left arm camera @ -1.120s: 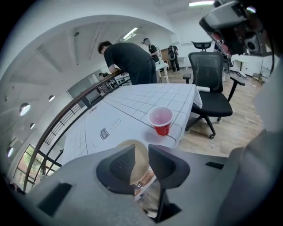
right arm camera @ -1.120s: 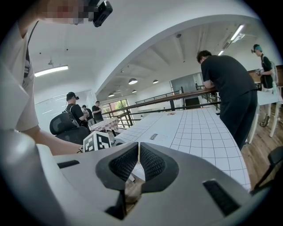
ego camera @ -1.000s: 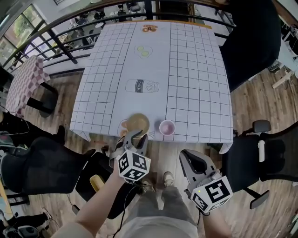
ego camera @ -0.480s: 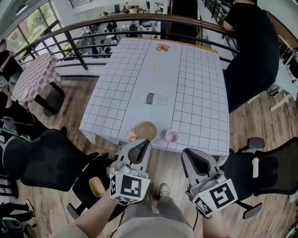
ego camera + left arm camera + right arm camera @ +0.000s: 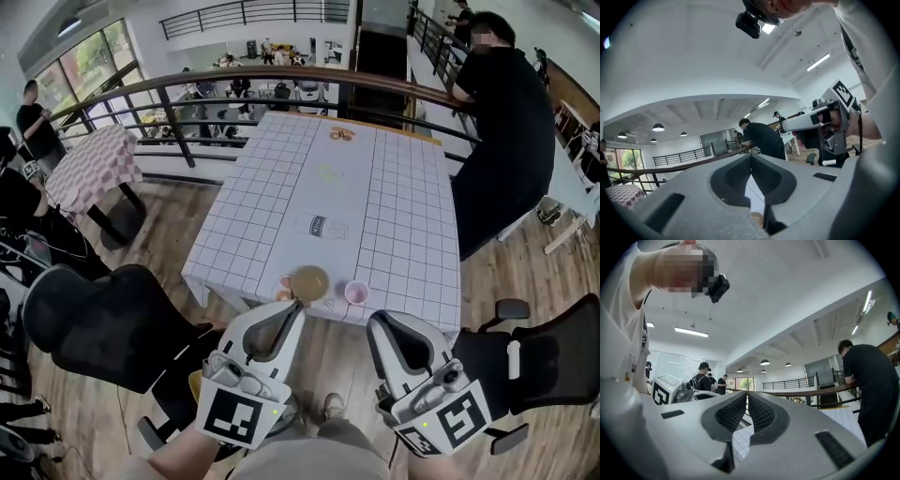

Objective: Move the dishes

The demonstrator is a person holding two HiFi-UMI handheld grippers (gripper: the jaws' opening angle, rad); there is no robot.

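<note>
Since no reach is begun, the round tan bowl (image 5: pixel 310 281) and small pink cup (image 5: pixel 356 292) are left untouched at the white gridded table's (image 5: pixel 403 234) near edge (head view). In the left gripper view the left gripper (image 5: pixel 751 157) is shown clenched empty; in the right gripper view, the right gripper (image 5: pixel 746 394) likewise.

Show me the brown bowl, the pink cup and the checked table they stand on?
brown bowl (image 5: pixel 310 281): head view, on the middle of its inside.
pink cup (image 5: pixel 356 292): head view, on its open top.
checked table (image 5: pixel 403 206): head view, on a bare stretch of the cloth.
</note>
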